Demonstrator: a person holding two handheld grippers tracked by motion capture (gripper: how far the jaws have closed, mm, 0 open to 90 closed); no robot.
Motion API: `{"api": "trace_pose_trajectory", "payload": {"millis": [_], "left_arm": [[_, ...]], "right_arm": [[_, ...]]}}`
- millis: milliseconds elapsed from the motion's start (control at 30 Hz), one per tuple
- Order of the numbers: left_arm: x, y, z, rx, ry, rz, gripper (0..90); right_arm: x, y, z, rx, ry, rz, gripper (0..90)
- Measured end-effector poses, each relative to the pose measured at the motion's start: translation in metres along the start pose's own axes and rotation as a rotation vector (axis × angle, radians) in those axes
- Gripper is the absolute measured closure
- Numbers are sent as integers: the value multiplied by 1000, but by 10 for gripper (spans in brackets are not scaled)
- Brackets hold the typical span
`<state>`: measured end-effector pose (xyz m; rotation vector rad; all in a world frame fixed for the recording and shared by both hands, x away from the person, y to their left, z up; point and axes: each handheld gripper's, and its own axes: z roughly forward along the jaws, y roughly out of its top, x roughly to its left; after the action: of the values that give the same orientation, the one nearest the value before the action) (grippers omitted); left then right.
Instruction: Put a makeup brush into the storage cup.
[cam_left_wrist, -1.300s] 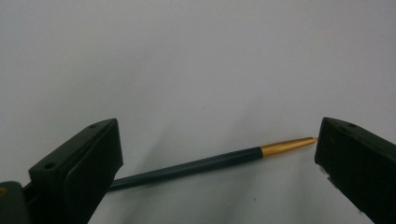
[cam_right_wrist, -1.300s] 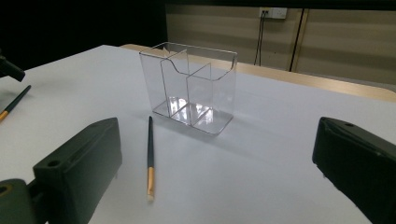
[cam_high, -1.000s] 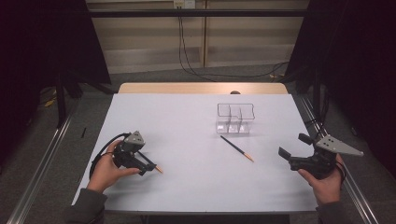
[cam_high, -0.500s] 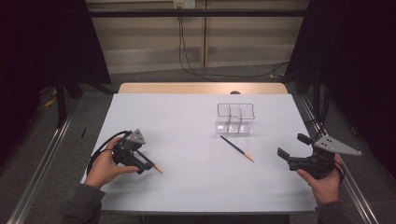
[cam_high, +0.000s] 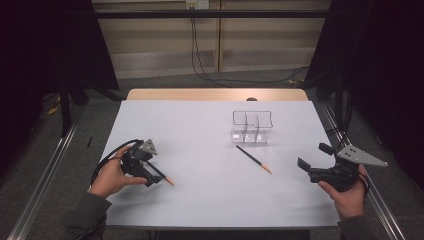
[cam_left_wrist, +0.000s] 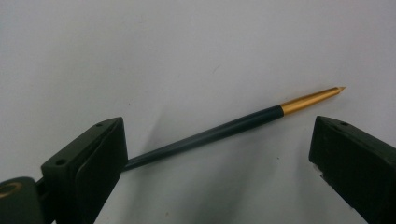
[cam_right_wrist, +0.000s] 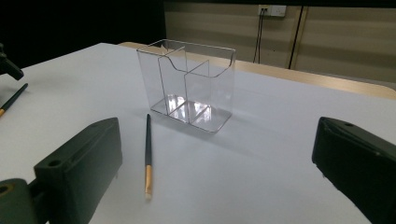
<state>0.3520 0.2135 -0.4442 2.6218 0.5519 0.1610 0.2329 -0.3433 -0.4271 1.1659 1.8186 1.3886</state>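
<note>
Barely shifted since before, left gripper hangs released, straddling the gold-tipped pen lying between its jaws.

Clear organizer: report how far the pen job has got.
Done: nothing; the clear organizer holds no pen. In hand: the left tongs stand open around one pen lying on the table. Left: grip it, and the second pen near the open right tongs.

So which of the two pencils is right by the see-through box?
The pencil in the middle of the table, lying just in front of the clear box. The other pencil lies far off, between the open jaws of the left gripper.
</note>
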Motion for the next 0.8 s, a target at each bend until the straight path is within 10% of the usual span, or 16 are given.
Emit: {"api": "trace_pose_trajectory", "payload": {"millis": [800], "left_arm": [[3, 11, 10, 82, -19, 65, 83]], "right_arm": [[0, 0, -1, -1, -4, 2, 14]]}}
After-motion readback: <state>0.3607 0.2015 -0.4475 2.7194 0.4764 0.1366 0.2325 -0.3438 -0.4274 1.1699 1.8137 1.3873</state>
